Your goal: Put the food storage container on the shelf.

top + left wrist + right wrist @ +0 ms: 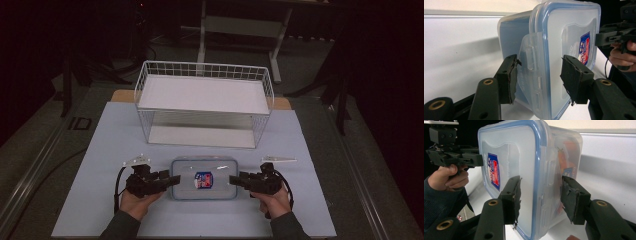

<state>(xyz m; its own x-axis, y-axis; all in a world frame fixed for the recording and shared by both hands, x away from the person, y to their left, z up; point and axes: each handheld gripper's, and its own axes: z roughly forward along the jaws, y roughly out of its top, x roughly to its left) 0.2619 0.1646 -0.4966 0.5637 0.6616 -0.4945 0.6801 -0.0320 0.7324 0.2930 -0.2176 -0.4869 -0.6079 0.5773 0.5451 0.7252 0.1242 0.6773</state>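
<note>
High view, lower centre: left gripper (172, 181) and right gripper (233, 180), both open-jawed, astride the lidded container (204, 178) ends.

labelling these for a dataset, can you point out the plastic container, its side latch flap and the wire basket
plastic container (220, 172), high view, on the clear lid right of the sticker
side latch flap (530, 75), left gripper view, on the middle of the clear flap
wire basket (200, 67), high view, on the far top rim
</note>
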